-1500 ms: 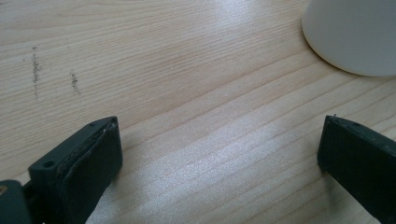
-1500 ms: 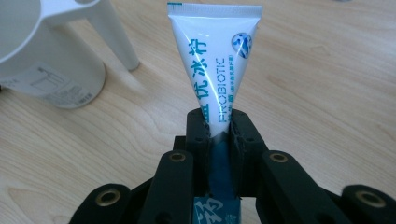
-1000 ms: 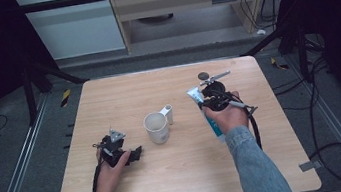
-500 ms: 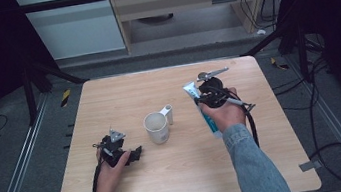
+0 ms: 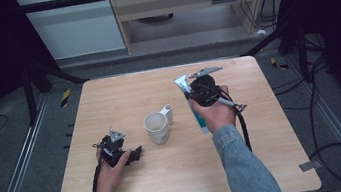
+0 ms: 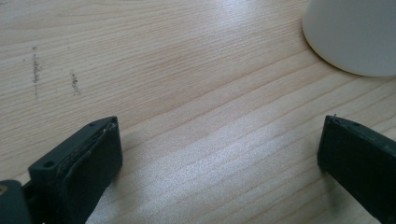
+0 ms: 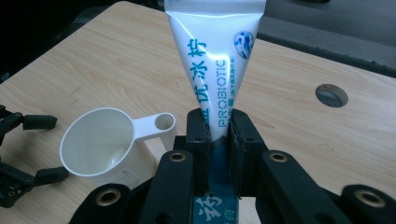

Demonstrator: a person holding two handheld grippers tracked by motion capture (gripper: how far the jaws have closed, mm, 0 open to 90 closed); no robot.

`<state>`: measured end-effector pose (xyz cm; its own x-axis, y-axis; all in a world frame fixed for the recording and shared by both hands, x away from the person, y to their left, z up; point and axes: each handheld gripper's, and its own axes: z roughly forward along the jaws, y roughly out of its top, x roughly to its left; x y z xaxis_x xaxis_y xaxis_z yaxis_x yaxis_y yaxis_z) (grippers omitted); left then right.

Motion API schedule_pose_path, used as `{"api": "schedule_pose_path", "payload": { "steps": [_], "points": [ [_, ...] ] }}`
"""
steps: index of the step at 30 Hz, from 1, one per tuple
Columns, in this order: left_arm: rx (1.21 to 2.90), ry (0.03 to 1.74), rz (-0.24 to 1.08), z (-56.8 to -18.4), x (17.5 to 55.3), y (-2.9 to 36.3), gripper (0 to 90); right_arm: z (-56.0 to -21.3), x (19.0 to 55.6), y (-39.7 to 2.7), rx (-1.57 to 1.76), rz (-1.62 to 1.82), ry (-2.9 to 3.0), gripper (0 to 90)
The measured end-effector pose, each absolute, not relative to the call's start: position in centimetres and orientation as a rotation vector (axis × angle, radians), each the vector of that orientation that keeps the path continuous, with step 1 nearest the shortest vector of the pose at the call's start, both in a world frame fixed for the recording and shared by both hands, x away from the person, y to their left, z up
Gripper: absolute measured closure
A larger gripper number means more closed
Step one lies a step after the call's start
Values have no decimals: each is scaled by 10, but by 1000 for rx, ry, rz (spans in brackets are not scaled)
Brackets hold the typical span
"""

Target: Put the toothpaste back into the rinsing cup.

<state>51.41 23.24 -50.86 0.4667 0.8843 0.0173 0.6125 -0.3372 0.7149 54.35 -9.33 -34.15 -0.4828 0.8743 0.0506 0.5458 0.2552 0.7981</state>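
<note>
We clamp the toothpaste tube point(image 7: 215, 70) in our right gripper point(image 7: 218, 135), lifted above the table's point(image 5: 123, 95) far right part, bare wood around. Our left gripper point(image 6: 219, 154) rests wide open, empty, beside the white cup point(image 5: 157, 127).

I see a white tube point(image 7: 215, 60) with blue letters and a blue splash mark, at the top middle of my right gripper view. The cup point(image 7: 100, 143) at lower left is creamy white. The table point(image 5: 123, 100) is light wood with thin stripes. Both grippers' jaws are black.
</note>
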Motion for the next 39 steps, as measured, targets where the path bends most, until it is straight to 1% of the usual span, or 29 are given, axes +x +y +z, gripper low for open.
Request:
{"api": "schedule_pose_path", "payload": {
  "steps": [39],
  "points": [
    [2068, 1240, 543, -509, 515, 232, 0, -315, 550, -64, 1173, 1298, 1951, 799]
  ]
}}
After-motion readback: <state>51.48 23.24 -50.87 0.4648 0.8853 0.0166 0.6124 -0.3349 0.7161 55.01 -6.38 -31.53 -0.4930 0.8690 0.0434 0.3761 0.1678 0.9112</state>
